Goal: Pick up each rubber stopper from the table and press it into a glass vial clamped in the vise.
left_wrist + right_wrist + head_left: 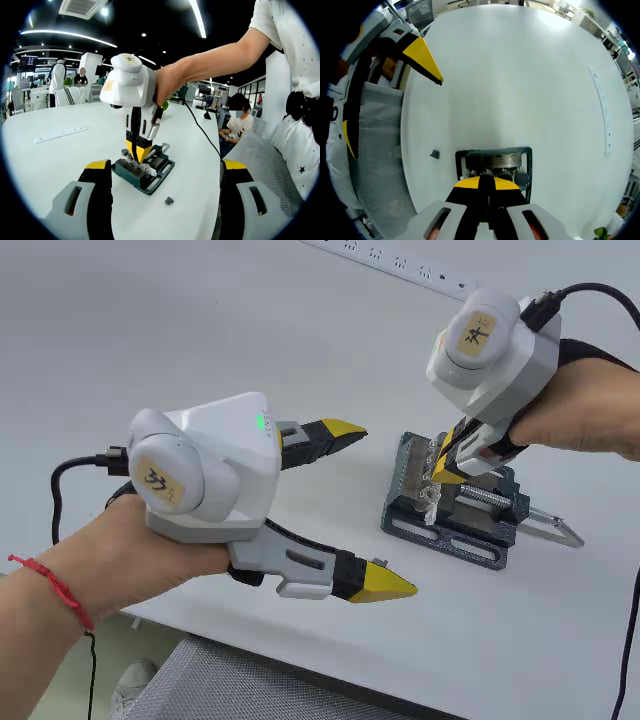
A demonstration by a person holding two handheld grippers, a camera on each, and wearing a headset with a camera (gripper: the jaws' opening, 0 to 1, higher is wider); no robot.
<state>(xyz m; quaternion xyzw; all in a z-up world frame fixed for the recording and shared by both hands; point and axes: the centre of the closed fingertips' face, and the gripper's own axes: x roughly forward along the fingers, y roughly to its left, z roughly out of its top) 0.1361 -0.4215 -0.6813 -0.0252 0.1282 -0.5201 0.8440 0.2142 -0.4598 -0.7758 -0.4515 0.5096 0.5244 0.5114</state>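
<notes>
Head view. The left hand-held gripper [368,508] is at lower left, held in a hand with a red cord bracelet [55,590] at the wrist. Its jaws are spread wide and grasp nothing. The right hand-held gripper [445,472] is at upper right and points down, with its yellow tips together just over the vise [470,525]. The vise stands on the white surface [250,330], and a row of glass vials [432,502] is clamped in it. A power strip [400,260] lies along the far edge.

Left gripper view. Its own jaws rise far apart, released. The right hand-held gripper [138,152] stands upright, tips down on the vials [134,161] in the vise [150,176]. One loose rubber stopper [169,200] lies on the surface [50,150], near the vise and apart from it.

Right gripper view. Its own jaws are clenched tip to tip directly above the vials [492,174] in the vise [527,160]. I cannot tell whether anything is pinched between them. The rubber stopper [435,154] lies on the surface [520,75], left of the vise. The left hand-held gripper [387,97] is at upper left, and the power strip [602,110] is at right.
</notes>
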